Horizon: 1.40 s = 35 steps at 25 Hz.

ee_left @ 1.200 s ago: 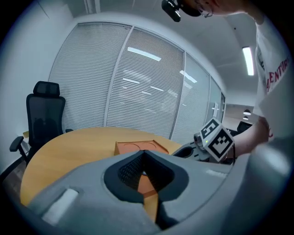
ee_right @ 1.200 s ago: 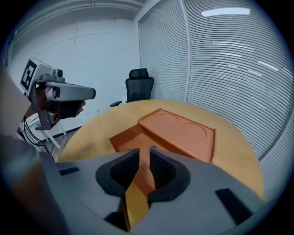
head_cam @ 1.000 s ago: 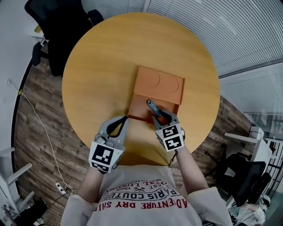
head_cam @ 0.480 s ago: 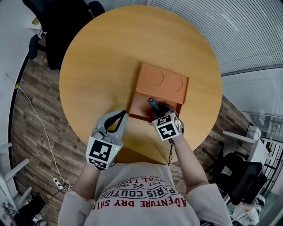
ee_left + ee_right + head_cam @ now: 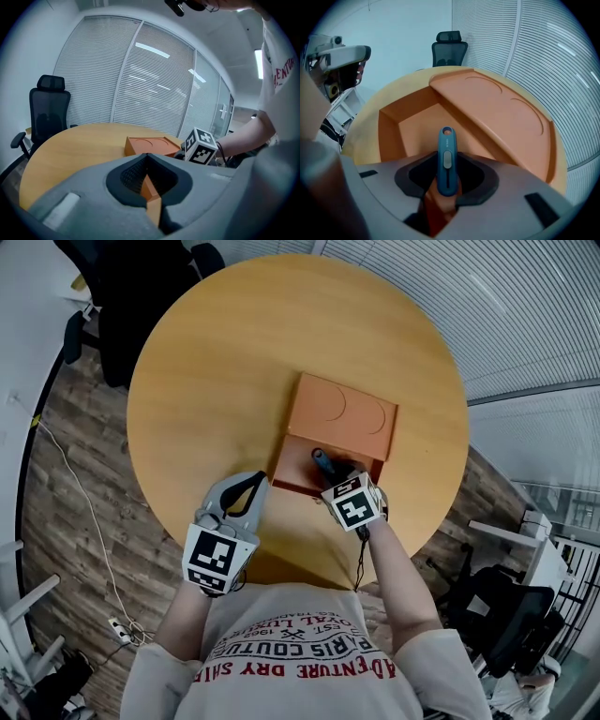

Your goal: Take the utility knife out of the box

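Rocking a pale short-sleeved tee (image 5: 300,667) with red and dark lettering; grey left gripper (image 5: 254,487) and right gripper (image 5: 339,478), black-and-white marker cubes (image 5: 212,559) on both.

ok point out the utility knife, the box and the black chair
utility knife (image 5: 446,160): right gripper view, on its grey slider
box (image 5: 389,138): right gripper view, left inner wall
black chair (image 5: 449,50): right gripper view, backrest

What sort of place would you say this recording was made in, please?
Probably an office meeting room: a round wooden table, a black swivel chair, and full-height slatted blinds.
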Tool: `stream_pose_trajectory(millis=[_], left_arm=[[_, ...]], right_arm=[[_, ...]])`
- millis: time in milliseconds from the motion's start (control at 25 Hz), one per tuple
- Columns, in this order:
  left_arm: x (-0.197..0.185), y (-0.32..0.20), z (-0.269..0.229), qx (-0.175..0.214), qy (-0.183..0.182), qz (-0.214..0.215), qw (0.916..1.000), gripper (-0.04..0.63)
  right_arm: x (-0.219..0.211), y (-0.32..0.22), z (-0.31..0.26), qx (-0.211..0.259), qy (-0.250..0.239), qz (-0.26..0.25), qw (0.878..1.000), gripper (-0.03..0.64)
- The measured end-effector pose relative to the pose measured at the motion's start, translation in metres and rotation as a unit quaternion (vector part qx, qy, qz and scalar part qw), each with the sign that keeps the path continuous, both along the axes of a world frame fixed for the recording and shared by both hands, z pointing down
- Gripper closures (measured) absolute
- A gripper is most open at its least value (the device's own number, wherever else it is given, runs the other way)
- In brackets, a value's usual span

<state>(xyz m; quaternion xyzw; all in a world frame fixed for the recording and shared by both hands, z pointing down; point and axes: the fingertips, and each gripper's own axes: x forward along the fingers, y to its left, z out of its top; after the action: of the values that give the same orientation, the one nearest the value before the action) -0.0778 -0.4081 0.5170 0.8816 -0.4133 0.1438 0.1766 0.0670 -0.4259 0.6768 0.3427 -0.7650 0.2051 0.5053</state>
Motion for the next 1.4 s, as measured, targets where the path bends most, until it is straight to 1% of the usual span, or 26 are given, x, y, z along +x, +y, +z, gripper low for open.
stream_pose_trajectory(millis=[200,320,480,640,840,920,1040,1120,1280,1400], left_arm=[[-0.003,-0.002,-0.015,0.021,-0.008,-0.008,0.9997,0.600],[-0.005,0.006,-0.019,0.025,-0.011,-0.011,0.9996,0.601],[-0.012,0.016,-0.023,0.024,-0.009,-0.025,0.9994,0.600],[-0.013,0.023,-0.030,0.033,-0.015,-0.026,0.9990,0.601],[-0.011,0.030,-0.044,0.049,-0.020,-0.021,0.9984,0.600],[-0.007,0.033,-0.047,0.055,-0.023,-0.014,0.9981,0.601],[0.001,0.038,-0.055,0.067,-0.028,-0.001,0.9974,0.601],[0.005,0.040,-0.062,0.076,-0.029,0.003,0.9967,0.600],[0.008,0.044,-0.079,0.097,-0.020,0.002,0.9951,0.601],[0.015,0.050,-0.091,0.116,-0.016,0.005,0.9931,0.600]], right_arm=[[0.006,0.002,-0.002,-0.003,0.011,-0.004,1.000,0.483],[0.006,0.005,-0.011,0.007,0.015,-0.011,1.000,0.483],[0.001,0.009,-0.042,0.045,-0.013,-0.004,0.999,0.483],[-0.004,0.020,-0.070,0.079,-0.038,-0.009,0.996,0.482],[-0.011,0.029,-0.111,0.140,-0.074,-0.013,0.987,0.482],[-0.012,0.031,-0.131,0.170,-0.102,0.001,0.980,0.482],[-0.008,0.036,-0.162,0.218,-0.157,0.033,0.963,0.482],[-0.003,0.040,-0.184,0.247,-0.188,0.052,0.949,0.482],[0.014,0.054,-0.218,0.298,-0.230,0.086,0.922,0.482],[0.038,0.063,-0.239,0.332,-0.260,0.133,0.897,0.482]])
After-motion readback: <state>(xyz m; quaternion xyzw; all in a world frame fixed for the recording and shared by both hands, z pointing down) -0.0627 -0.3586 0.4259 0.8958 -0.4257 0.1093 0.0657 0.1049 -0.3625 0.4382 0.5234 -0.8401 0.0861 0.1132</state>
